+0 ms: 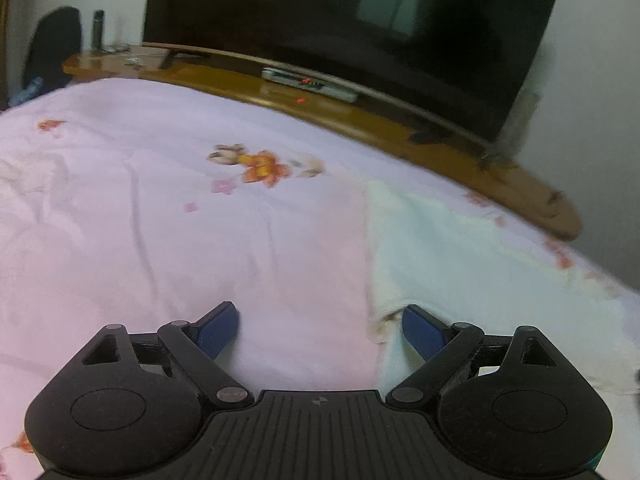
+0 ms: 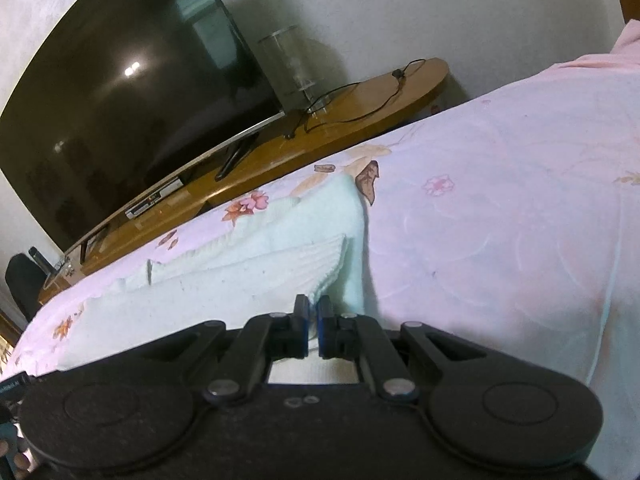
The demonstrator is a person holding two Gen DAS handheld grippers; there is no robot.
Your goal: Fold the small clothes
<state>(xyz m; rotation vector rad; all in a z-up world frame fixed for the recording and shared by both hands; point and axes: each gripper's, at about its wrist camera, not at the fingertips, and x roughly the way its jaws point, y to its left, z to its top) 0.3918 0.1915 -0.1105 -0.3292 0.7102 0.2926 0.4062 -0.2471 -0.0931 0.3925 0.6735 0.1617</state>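
A pale mint knitted garment (image 1: 460, 256) lies on the pink flowered bedsheet (image 1: 160, 220), to the right in the left wrist view. My left gripper (image 1: 320, 330) stands open just above the sheet. Its right fingertip (image 1: 420, 332) is over the garment's left edge, with a brownish hem beside it, and its left fingertip (image 1: 218, 330) is over bare sheet. In the right wrist view my right gripper (image 2: 314, 312) is shut on a ribbed fold of the garment (image 2: 256, 256). The cloth rises in a ridge from the bed to the pads.
Beyond the bed runs a wooden TV stand (image 1: 360, 120) with a large dark television (image 1: 340, 20) and a set-top box (image 1: 308, 84). A clear cylinder (image 2: 292, 64) and a black cable (image 2: 360, 92) sit on the stand's right end (image 2: 400, 92). A dark chair (image 1: 52, 48) stands far left.
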